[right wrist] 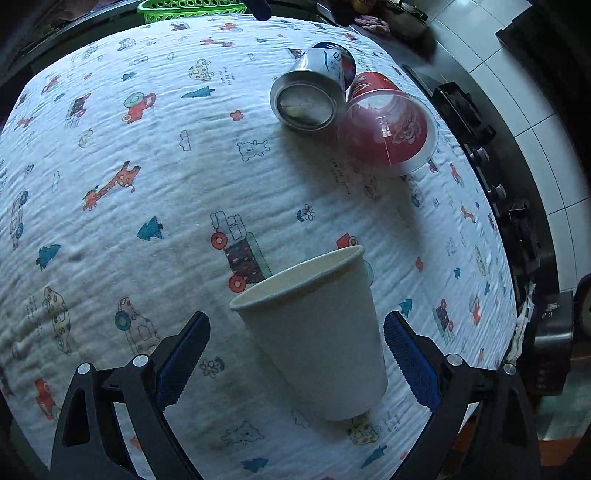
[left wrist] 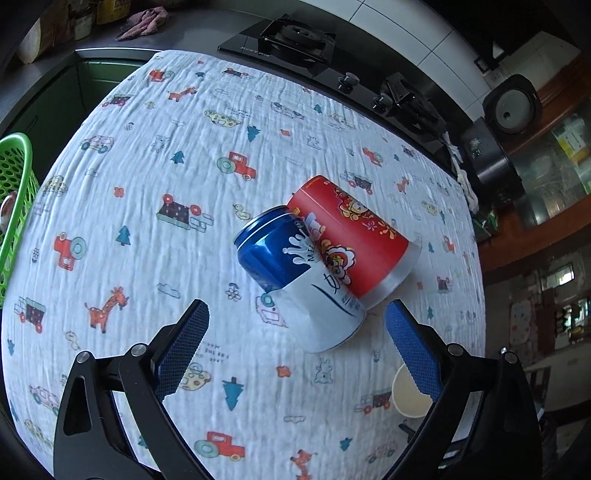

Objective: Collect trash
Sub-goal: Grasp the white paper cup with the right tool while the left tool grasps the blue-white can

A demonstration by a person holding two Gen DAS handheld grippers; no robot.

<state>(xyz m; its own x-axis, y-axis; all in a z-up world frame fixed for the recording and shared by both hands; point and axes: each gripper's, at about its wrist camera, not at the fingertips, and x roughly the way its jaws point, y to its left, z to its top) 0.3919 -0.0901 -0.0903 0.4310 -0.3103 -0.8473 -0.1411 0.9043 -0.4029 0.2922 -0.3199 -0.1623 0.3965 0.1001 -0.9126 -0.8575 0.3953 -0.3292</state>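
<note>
A blue and white can (left wrist: pixel 299 280) lies on its side on the patterned cloth, touching a red cup (left wrist: pixel 354 236) that also lies on its side. My left gripper (left wrist: pixel 295 317) is open, its blue pads on either side of the can's near end, not touching. In the right wrist view a white paper cup (right wrist: pixel 317 332) stands upright between the pads of my open right gripper (right wrist: pixel 295 321). The can (right wrist: pixel 314 88) and the red cup (right wrist: pixel 391 125) lie farther off. The white cup's rim (left wrist: pixel 406 395) shows at the lower right of the left view.
A green basket (left wrist: pixel 14 199) stands at the table's left edge; it also shows in the right wrist view (right wrist: pixel 192 5). A black gas stove (left wrist: pixel 332 55) runs along the counter behind the table. A rice cooker (left wrist: pixel 509 110) and a pink rag (left wrist: pixel 144 24) sit on the counter.
</note>
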